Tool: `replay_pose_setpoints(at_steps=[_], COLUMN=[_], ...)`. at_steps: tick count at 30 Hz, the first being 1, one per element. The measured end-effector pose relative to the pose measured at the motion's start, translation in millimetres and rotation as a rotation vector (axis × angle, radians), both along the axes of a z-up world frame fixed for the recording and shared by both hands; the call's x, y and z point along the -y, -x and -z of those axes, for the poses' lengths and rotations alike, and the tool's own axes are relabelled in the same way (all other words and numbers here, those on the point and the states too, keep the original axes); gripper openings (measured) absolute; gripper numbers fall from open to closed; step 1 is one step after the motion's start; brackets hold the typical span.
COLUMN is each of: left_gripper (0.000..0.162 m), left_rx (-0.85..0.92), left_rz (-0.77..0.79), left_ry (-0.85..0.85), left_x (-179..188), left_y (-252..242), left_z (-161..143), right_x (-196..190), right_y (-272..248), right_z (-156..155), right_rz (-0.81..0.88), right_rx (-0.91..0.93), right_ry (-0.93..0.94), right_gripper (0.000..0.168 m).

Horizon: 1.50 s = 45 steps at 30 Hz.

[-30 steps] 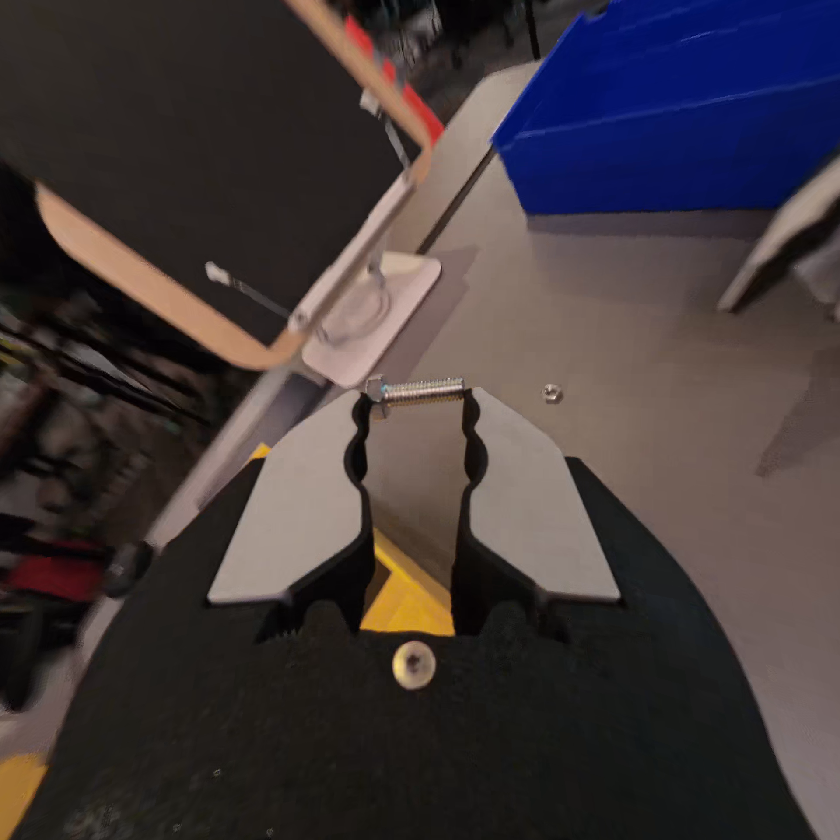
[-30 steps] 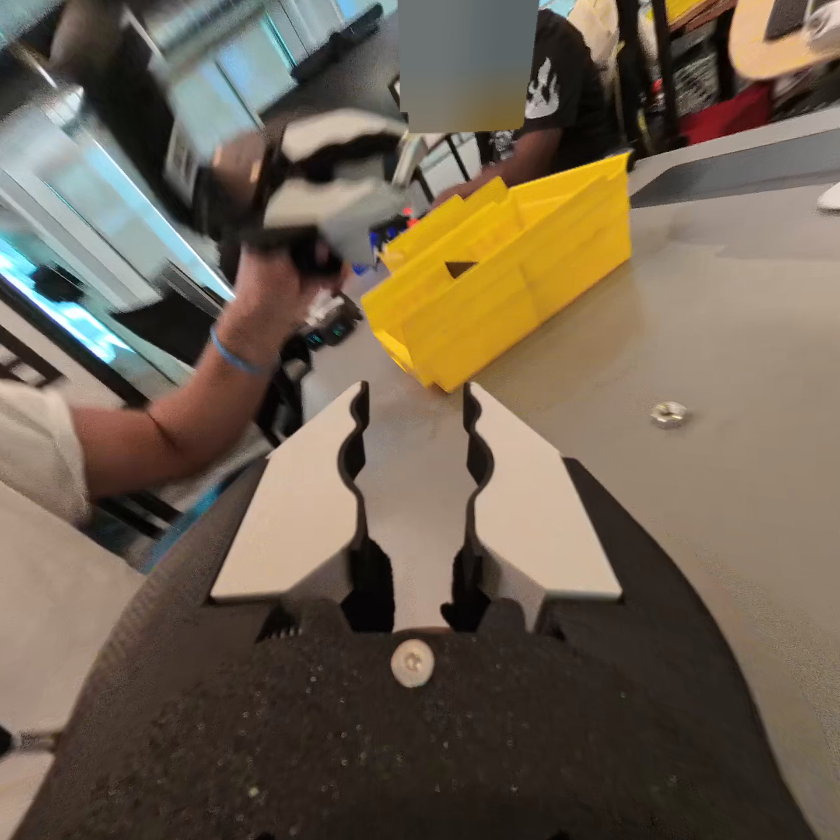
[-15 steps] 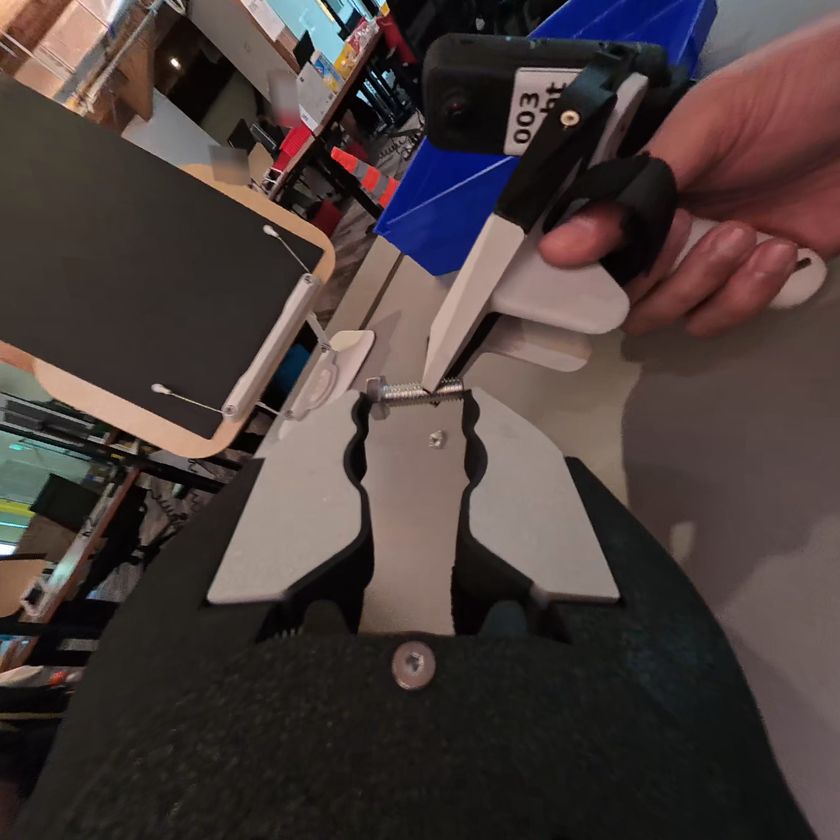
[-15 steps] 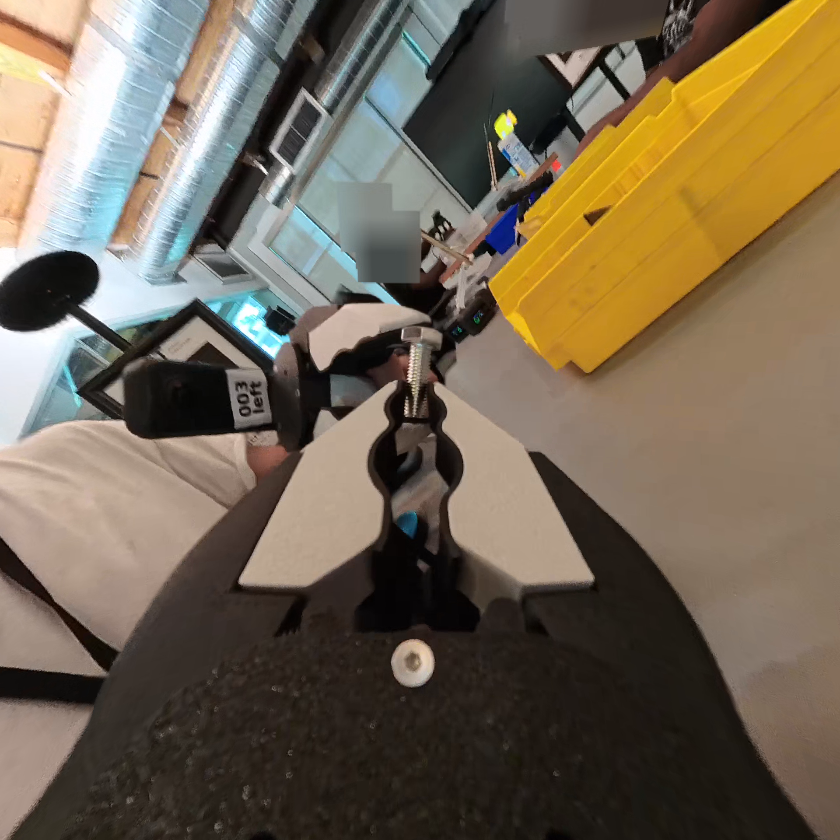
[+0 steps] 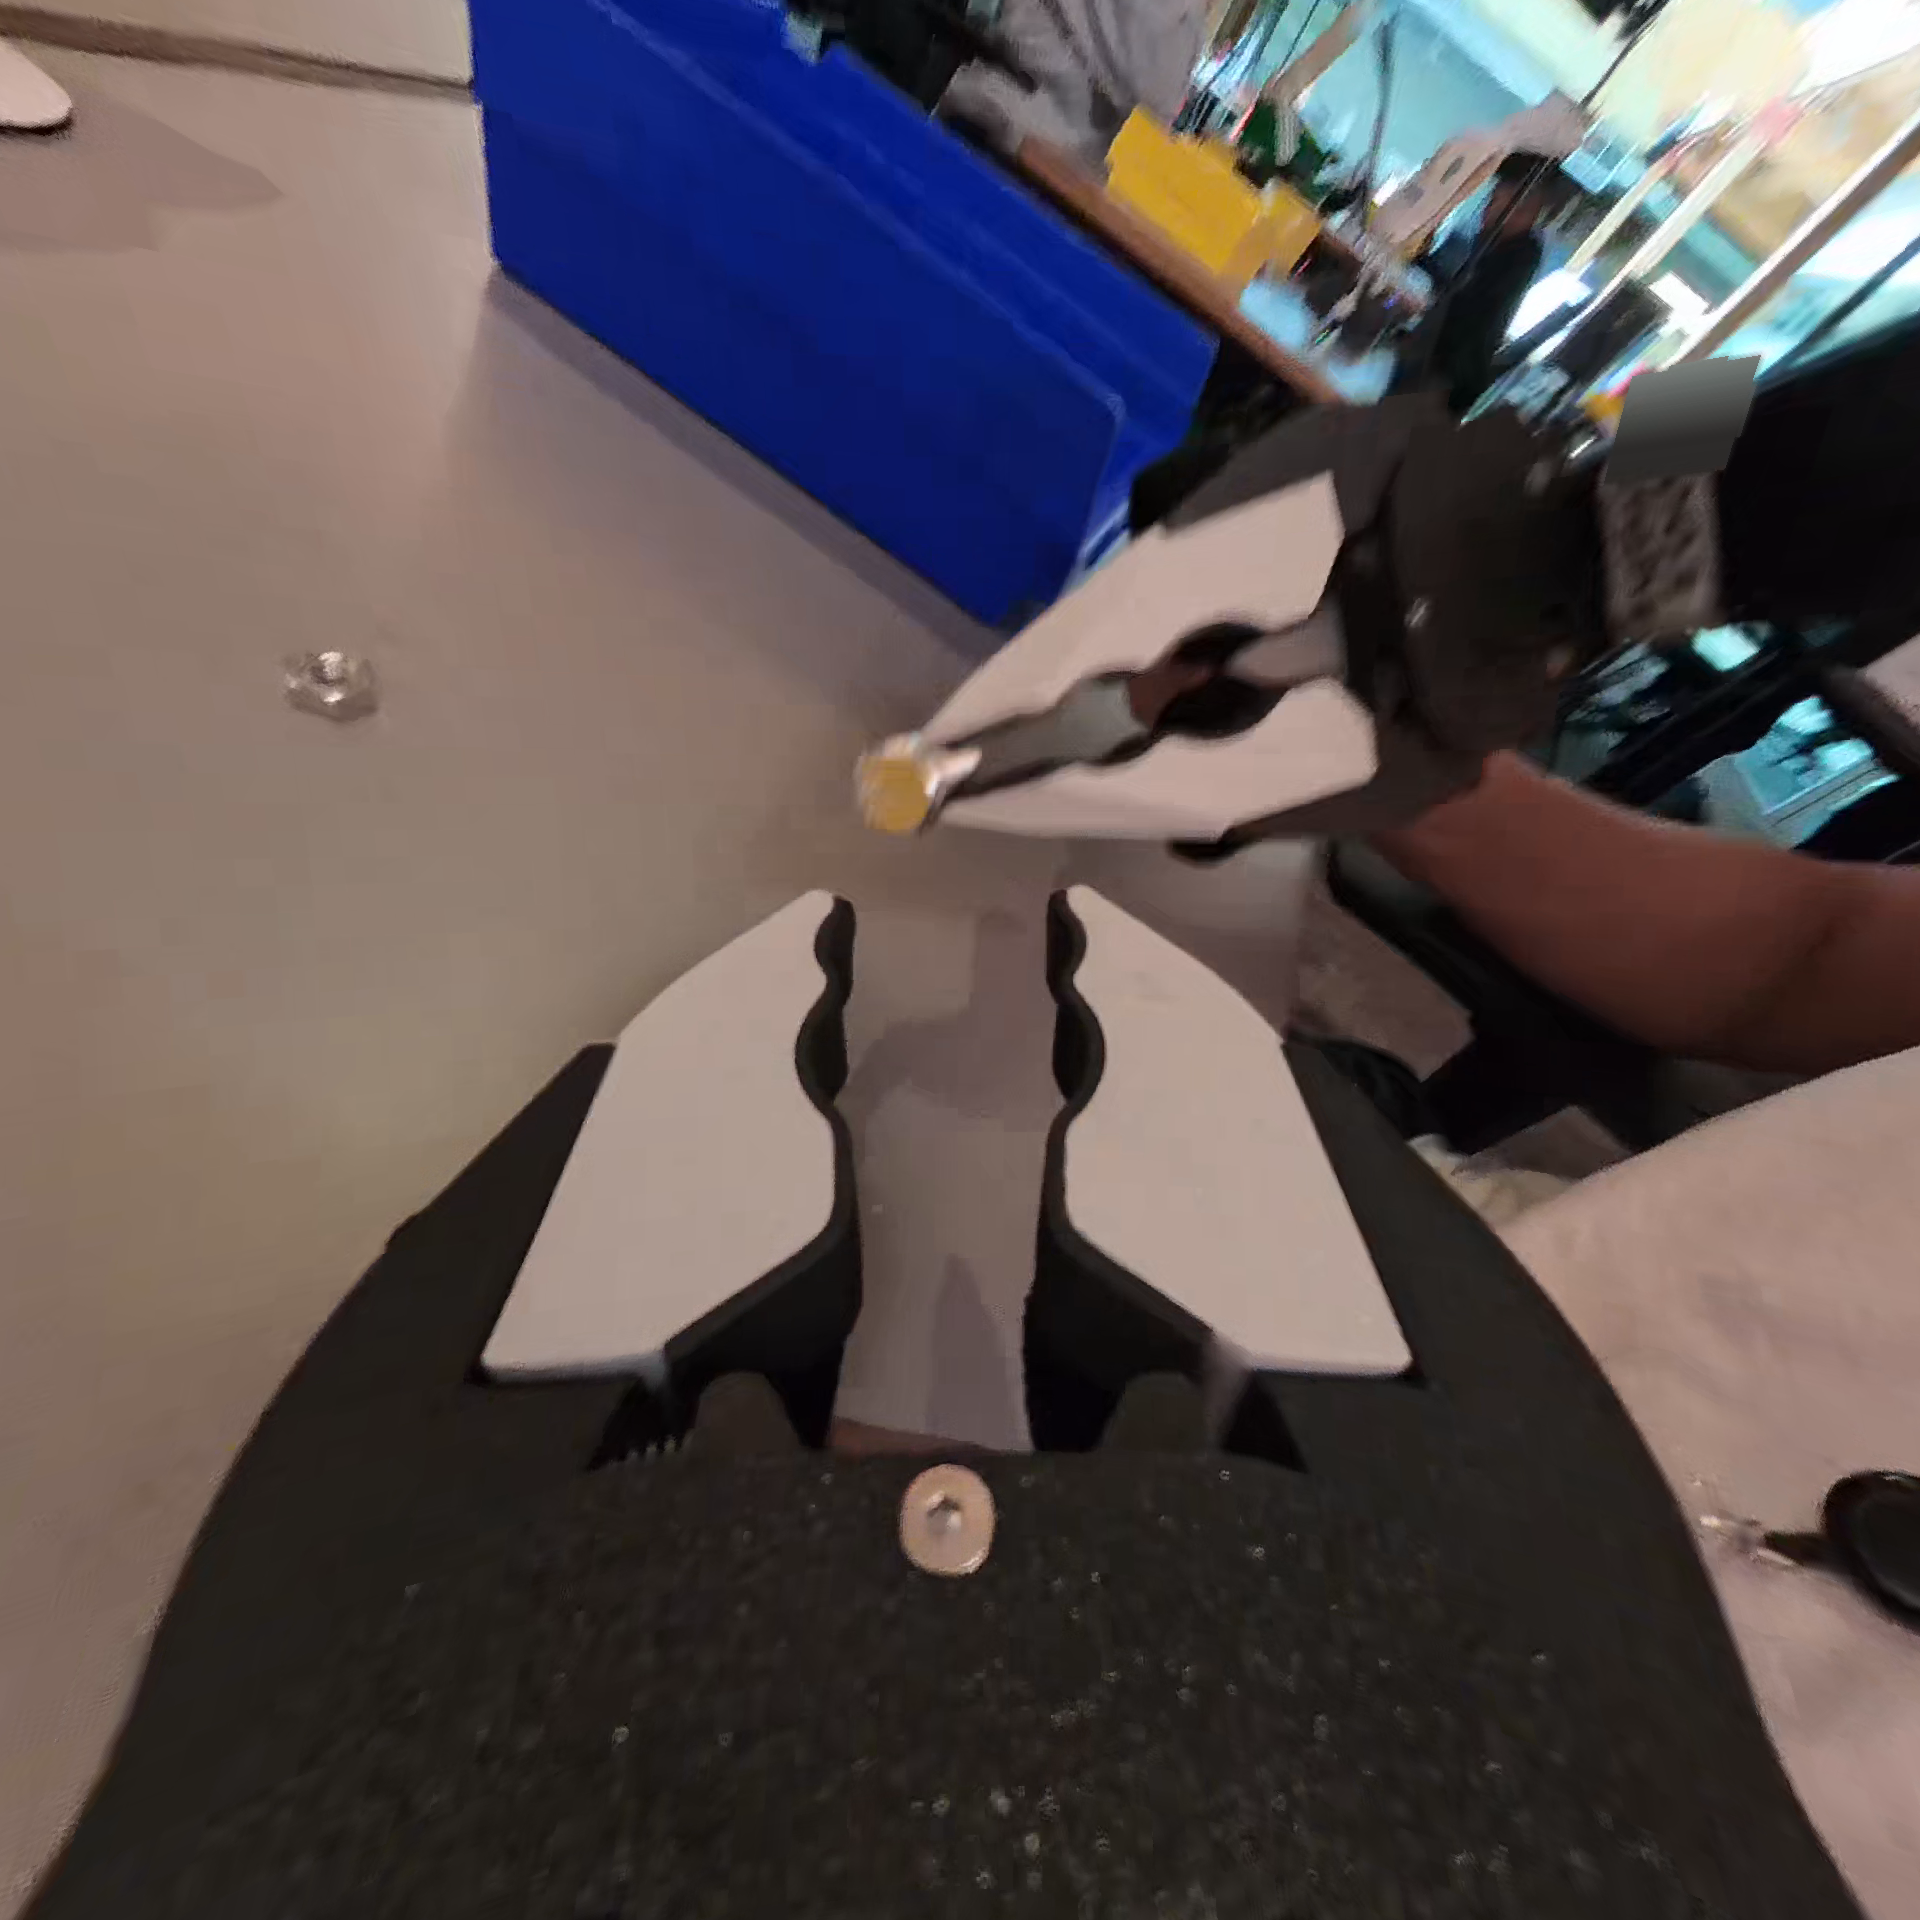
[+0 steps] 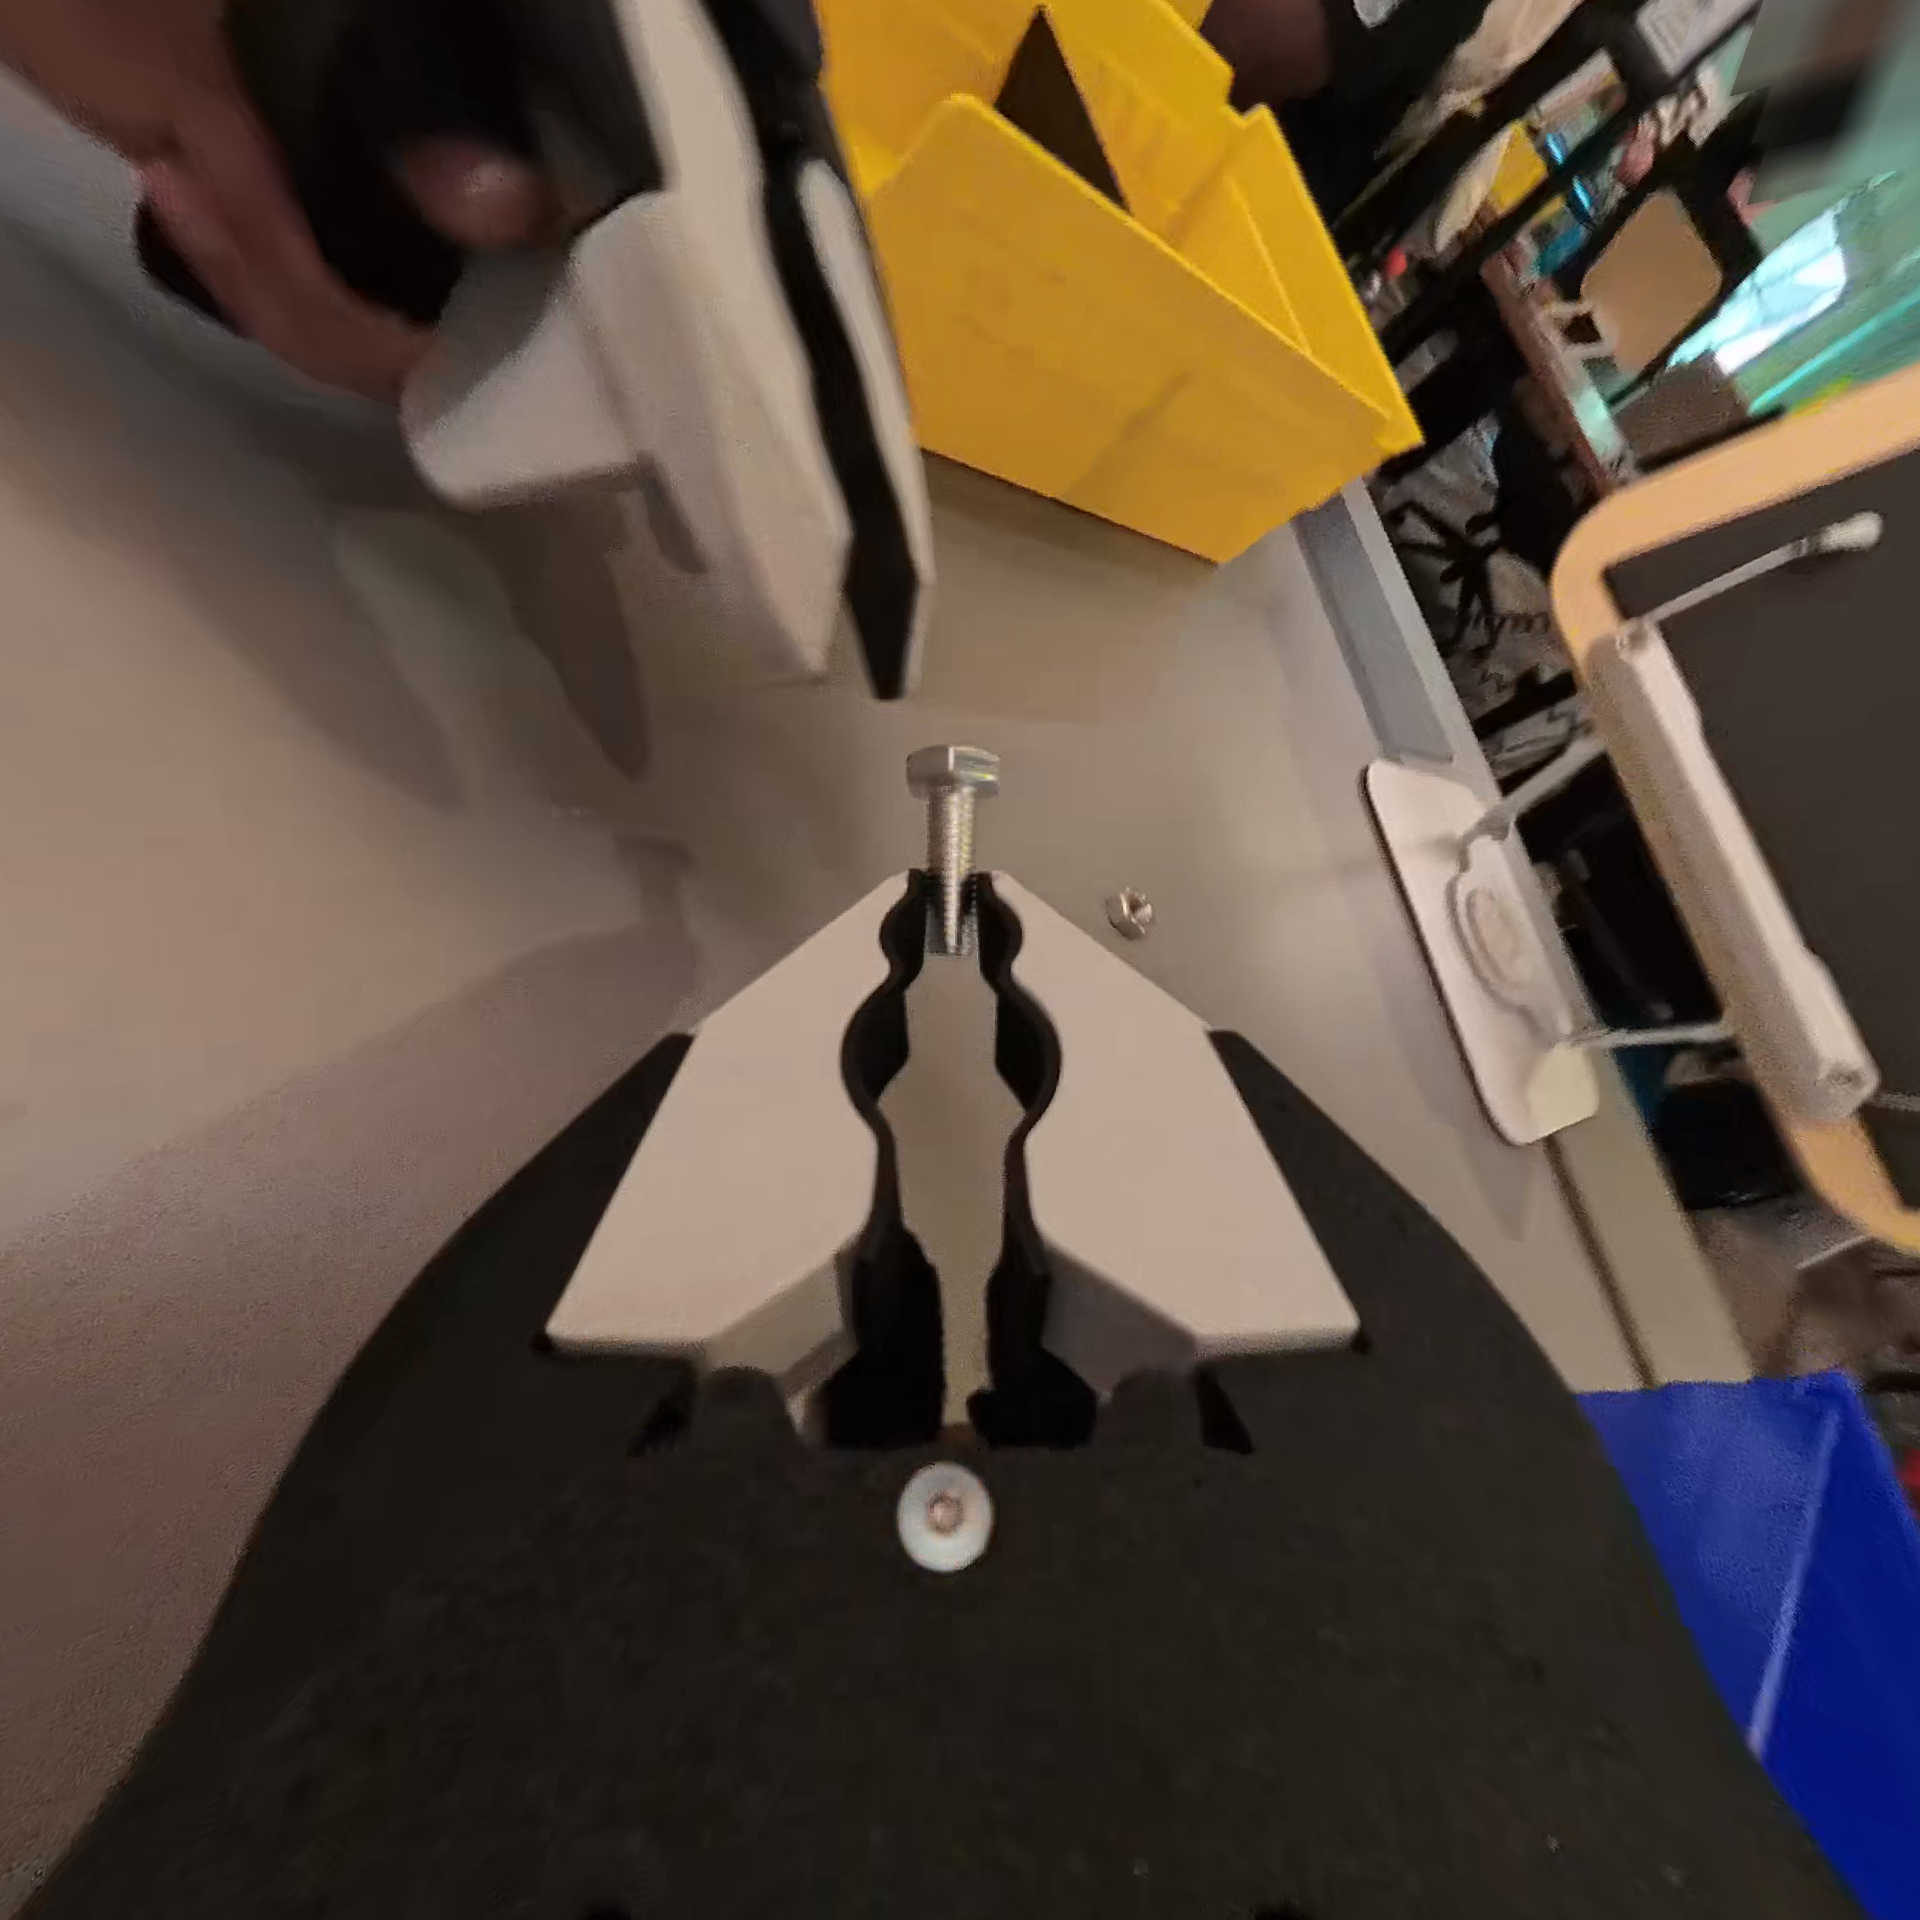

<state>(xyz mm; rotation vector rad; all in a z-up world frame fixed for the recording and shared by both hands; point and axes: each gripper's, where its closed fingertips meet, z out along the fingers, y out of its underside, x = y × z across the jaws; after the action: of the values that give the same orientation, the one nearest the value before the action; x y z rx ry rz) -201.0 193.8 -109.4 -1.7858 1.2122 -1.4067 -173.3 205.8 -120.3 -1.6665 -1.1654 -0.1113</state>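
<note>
The grey worktop (image 5: 312, 935) carries a small silver nut (image 5: 330, 683), lying alone to the left of the bolt. The left gripper (image 5: 948, 914) hangs over the worktop with its jaws apart and nothing between them, its tips just short of the bolt's head. The bolt (image 6: 950, 844) is pinched by its threaded shank at the very tips of the right gripper (image 6: 950, 883), head pointing outward, clear of the worktop. Behind the bolt stands a blue bin (image 5: 810, 312); beyond the bolt in the right wrist view sits a yellow bin (image 6: 1091, 343).
</note>
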Motion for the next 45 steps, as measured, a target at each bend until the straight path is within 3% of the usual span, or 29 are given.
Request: replay_pose_setpoints(at_steps=[4, 22, 28, 32, 35, 42, 45], left_gripper=[0.034, 0.017, 0.017, 0.017, 0.017, 0.017, 0.017], left_rx=[-0.006, 0.058, 0.165, 0.298, 0.376, 0.377, 0.359], left_rz=[0.0, 0.122, 0.074, 0.045, 0.058, 0.091, 0.108], left_ry=[-0.051, -0.182, -0.239, -0.181, -0.096, -0.079, -0.098], left_x=[1.7, 15.2, 9.1, 4.2, 7.4, 16.2, 20.2], left_y=[1.7, 11.0, 17.1, 23.9, 25.1, 21.1, 19.2], left_z=[-1.0, -11.5, -34.7, -57.6, -67.4, -66.2, -62.7], right_x=[5.4, 21.4, 22.9, 18.9, 24.1, 26.7, 29.1], right_y=[14.0, 34.7, 31.9, 31.8, 38.9, 42.0, 39.8], right_z=[0.0, -19.2, -30.5, -50.3, -63.3, -76.4, -76.0], right_rz=[-0.051, -0.196, -0.184, -0.211, -0.309, -0.341, -0.349], right_rx=[0.099, -0.155, -0.489, -0.929, -1.171, -1.214, -1.19], right_ry=[-0.086, -0.038, 0.137, 0.442, 0.592, 0.531, 0.531], right_gripper=[0.009, 0.009, 0.015, 0.035, 0.036, 0.011, 0.009])
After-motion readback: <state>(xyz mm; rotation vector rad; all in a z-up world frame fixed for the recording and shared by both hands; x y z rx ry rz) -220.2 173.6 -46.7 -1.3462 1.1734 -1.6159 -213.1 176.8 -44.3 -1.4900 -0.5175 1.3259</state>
